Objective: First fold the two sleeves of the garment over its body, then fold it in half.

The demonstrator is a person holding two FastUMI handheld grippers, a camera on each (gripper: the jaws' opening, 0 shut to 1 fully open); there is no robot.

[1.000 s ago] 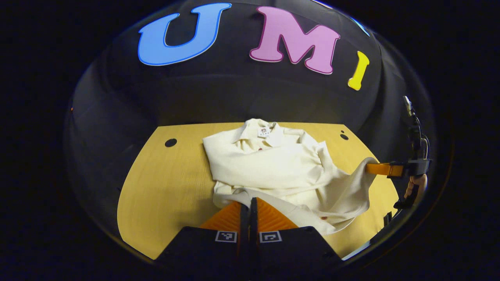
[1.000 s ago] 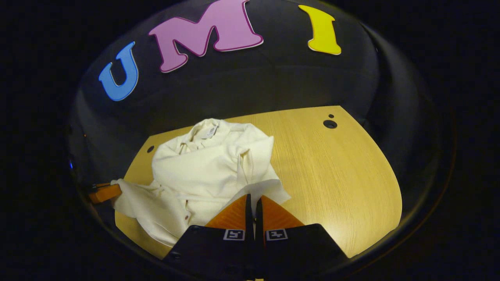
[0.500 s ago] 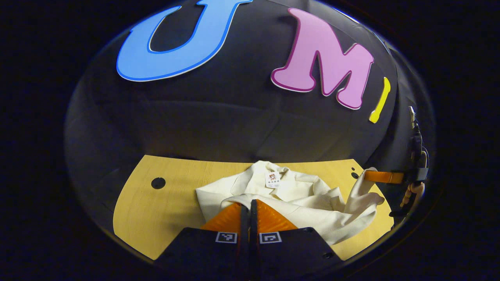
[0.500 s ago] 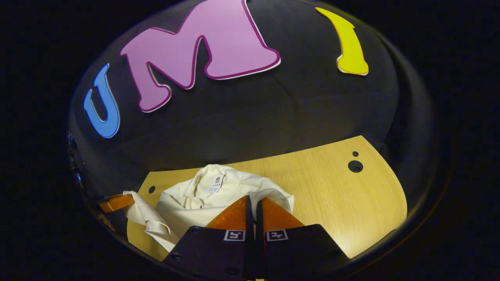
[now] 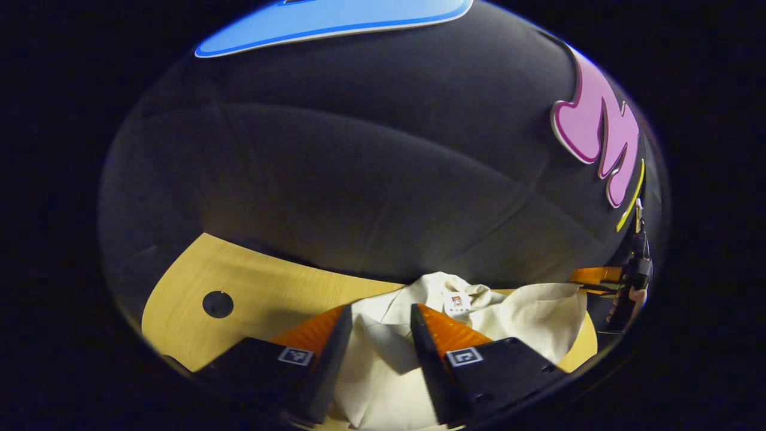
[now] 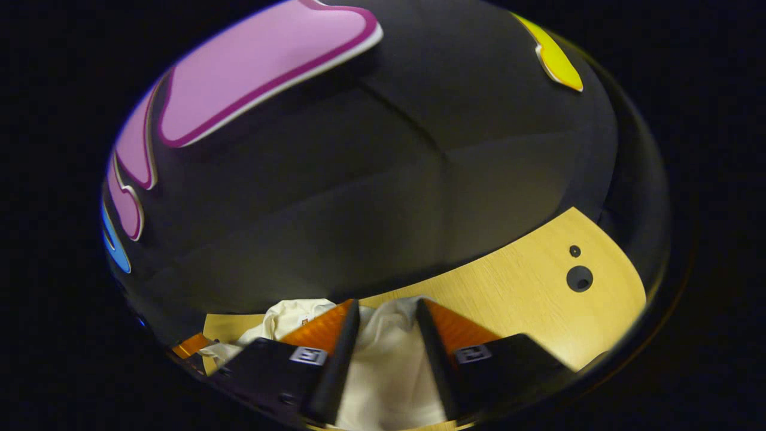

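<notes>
Between the parted fingers of my left gripper (image 5: 376,326) lies the cream garment (image 5: 383,365), its collar just ahead on the wooden table (image 5: 251,287). My right gripper (image 6: 386,323) is spread wide too, cloth loose between its fingers. I worry the doubled layer may spring open or snag a fingertip if I withdraw carelessly.

Left gripper (image 5: 376,326) spread wide, cream garment (image 5: 383,365) between fingers

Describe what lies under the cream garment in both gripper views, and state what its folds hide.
Under the garment lies the wooden table, bare at the sides with a round hole. The table beneath the cloth and the lower layers of the fold are covered. Both grippers, left and right, stand open above it.
</notes>
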